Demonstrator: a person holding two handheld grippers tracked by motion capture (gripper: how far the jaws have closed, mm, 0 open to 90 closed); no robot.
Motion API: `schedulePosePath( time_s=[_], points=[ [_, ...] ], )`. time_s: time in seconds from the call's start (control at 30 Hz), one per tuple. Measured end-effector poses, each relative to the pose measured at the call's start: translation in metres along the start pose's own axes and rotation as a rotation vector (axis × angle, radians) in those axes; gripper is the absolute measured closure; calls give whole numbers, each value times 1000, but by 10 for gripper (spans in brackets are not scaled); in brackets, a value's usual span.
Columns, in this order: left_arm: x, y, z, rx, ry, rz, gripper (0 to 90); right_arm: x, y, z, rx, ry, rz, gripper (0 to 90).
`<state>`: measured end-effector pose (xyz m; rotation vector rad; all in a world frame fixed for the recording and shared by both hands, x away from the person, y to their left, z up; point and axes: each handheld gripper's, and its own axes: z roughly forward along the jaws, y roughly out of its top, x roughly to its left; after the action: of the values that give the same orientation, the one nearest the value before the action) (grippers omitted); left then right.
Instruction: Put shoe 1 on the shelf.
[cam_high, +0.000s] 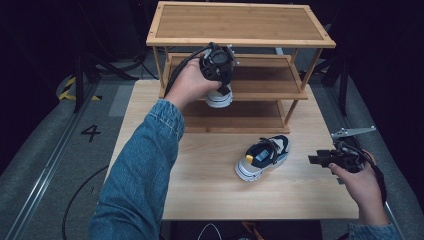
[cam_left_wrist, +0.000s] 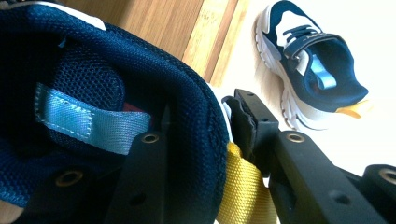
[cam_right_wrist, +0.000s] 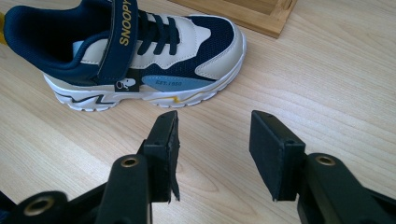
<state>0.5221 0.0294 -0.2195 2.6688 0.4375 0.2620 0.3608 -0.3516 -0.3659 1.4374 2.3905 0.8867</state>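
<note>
Navy shoe pinched in left claw; right claw spread.

The shoe is navy and cream with a white sole, a yellow heel tab and a yellow "SNOOPY" strap; the table is pale wood.

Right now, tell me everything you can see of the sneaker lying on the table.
The sneaker on the table is a small navy and cream trainer with a white ridged sole, dark laces and a navy strap lettered SNOOPY in yellow. A pale blue side patch, a blue inner tab and a yellow heel loop show. It stands upright on its sole on the light wood table, in front of the bamboo shoe rack. Nothing grips it; the open right gripper sits close beside it.
</note>
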Motion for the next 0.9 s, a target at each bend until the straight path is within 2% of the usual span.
schedulePosePath(
  time_s=[0.03, 0.07, 0.1, 0.17, 0.3, 0.5, 0.53, 0.6, 0.67, 0.7, 0.73, 0.77, 0.83, 0.9],
  points=[
    [-1, 1, 0, -4, 21, 5, 642, 0, 0, 0, 0, 1, 0, 534],
    [-1, 1, -1, -20, 65, 29, 610, 0, 0, 0, -2, 1, -3, 534],
    [-1, 1, -3, -44, 91, 37, 571, 0, 0, 0, -3, 1, -3, 534],
    [-2, 1, -4, -81, 133, 36, 497, 0, 0, 0, -4, 4, -4, 533],
    [-4, 1, -4, -87, 132, 18, 481, 1, 0, 0, -1, 5, -6, 529],
    [-7, 0, -7, -110, 161, 29, 456, 2, 1, 1, 2, 6, -6, 522],
    [-8, -2, -8, -117, 164, 9, 452, 1, 1, 1, 3, 5, -7, 522],
    [-10, -4, -10, -139, 169, -22, 470, 1, 1, 2, 3, 5, -6, 521],
    [-12, -6, -13, -185, 184, -46, 457, 1, 1, 3, 5, 6, -8, 520],
    [-15, -8, -16, -241, 198, -50, 446, 1, 2, 3, 5, 6, -11, 520],
    [-15, -8, -16, -241, 198, -50, 439, 1, 2, 3, 5, 6, -11, 520],
    [-17, -8, -19, -272, 206, -43, 439, 2, 2, 4, 6, 8, -10, 520],
    [-22, -9, -25, -294, 232, -40, 388, 3, 3, 5, 8, 12, -13, 519],
    [-26, -10, -30, -306, 245, -53, 359, 4, 5, 6, 9, 13, -18, 519]
  ],
)
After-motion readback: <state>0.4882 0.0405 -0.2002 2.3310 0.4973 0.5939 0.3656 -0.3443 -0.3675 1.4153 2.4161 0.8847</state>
